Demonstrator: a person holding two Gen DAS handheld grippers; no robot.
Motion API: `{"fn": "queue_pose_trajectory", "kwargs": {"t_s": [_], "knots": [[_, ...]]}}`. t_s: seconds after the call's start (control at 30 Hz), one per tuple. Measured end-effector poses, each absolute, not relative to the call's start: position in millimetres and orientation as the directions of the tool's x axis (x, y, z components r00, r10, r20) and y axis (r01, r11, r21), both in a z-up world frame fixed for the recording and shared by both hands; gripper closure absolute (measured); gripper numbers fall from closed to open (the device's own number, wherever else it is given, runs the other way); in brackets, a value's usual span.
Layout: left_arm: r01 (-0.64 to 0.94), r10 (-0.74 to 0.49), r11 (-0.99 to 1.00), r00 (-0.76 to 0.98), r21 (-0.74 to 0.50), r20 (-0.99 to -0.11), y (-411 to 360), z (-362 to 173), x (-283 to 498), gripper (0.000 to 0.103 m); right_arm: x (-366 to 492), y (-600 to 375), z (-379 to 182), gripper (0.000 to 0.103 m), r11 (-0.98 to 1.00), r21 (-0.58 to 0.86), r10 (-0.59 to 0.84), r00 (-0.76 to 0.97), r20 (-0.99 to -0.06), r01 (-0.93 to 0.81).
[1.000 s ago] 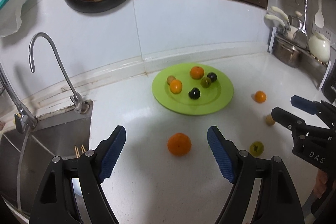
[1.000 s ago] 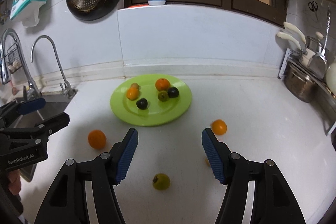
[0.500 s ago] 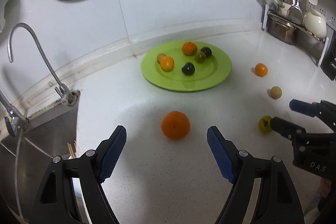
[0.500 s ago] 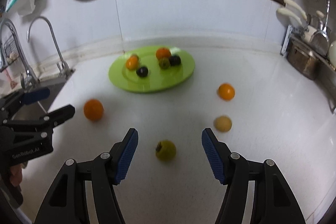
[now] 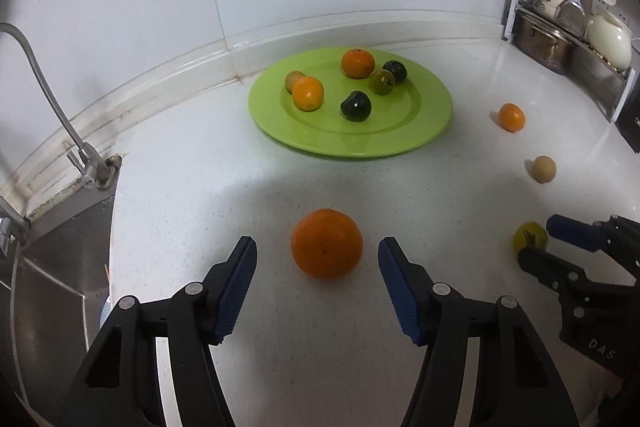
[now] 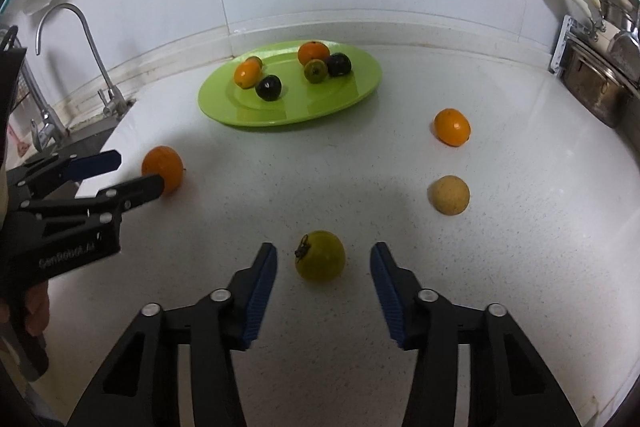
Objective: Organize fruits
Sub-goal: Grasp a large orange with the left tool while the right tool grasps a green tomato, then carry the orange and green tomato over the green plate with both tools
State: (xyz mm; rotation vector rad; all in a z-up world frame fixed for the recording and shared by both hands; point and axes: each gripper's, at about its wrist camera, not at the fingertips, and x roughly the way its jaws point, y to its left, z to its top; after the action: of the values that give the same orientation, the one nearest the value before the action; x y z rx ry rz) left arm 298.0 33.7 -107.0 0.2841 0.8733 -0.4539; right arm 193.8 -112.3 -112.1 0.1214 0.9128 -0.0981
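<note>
Item: large orange point(image 5: 327, 243), lower centre of frame, between my left gripper point(image 5: 318, 259) jaws, closing, pads not yet touching. Round, firm, likely rolls; take at widest girth.
Item: green fruit point(image 6: 320, 255), lower centre, between my right gripper point(image 6: 323, 267) jaws, closing, clear. Light, smooth, probably slippery.

Four loose fruits point(image 5: 327, 243) beside laden green plate point(image 5: 424, 131)
</note>
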Motion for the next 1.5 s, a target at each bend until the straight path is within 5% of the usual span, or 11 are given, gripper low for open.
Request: {"fn": "queue_pose_trajectory", "kwargs": {"t_s": [0.5, 1.5], "knots": [[0.521, -0.252, 0.850, 0.539, 0.083, -0.804, 23.2, -121.2, 308.4, 0.062, 203.1, -118.0, -119.4, 0.074, 0.991, 0.076, -0.003, 0.589, -0.808, 0.108], [0.505, -0.315, 0.861, 0.618, 0.056, -0.720, 20.7, -57.1, 256.7, 0.062, 202.4, -127.6, -63.5, 0.074, 0.991, 0.121, 0.123, 0.689, -0.714, -0.052]]}}
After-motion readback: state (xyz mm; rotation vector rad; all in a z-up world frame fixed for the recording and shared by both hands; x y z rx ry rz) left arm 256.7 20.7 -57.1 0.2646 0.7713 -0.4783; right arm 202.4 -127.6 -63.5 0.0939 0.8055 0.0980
